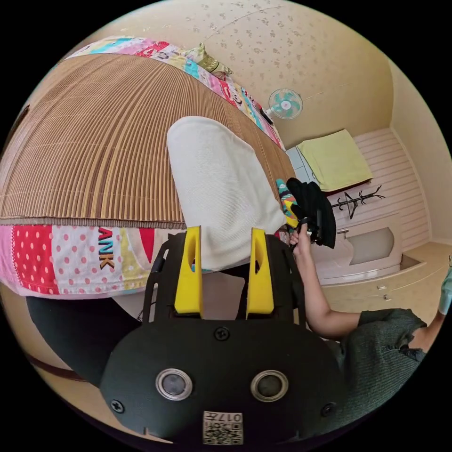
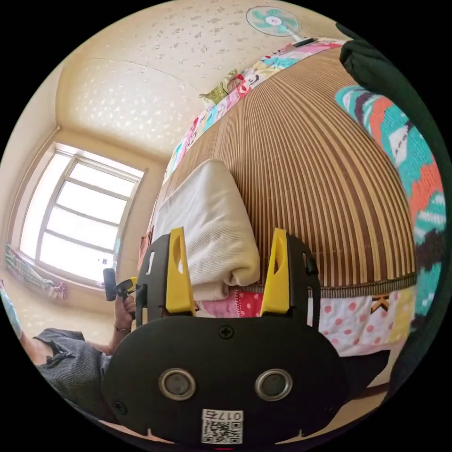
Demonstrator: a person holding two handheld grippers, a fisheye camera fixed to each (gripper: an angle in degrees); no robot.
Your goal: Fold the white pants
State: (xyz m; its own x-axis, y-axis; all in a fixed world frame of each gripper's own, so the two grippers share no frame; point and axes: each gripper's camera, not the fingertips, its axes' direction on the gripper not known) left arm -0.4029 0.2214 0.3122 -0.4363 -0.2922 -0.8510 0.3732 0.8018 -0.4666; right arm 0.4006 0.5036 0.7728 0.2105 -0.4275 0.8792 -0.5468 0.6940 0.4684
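1. Yellow fingers (image 1: pixel 189 270) of the left gripper (image 1: pixel 224 270) sit close to the camera, a little way apart, with nothing between them.
2. Fingers (image 2: pixel 178 273) of the right gripper (image 2: pixel 227 273) are wide apart and hold nothing.
3. White pants (image 1: pixel 219 188) are folded into a thick, neat, long bundle.
4. They lie on the striped mat (image 1: pixel 94 141) on the bed (image 1: pixel 70 256), near its front edge.
5. Their long side runs from the bed's edge toward the far wall.
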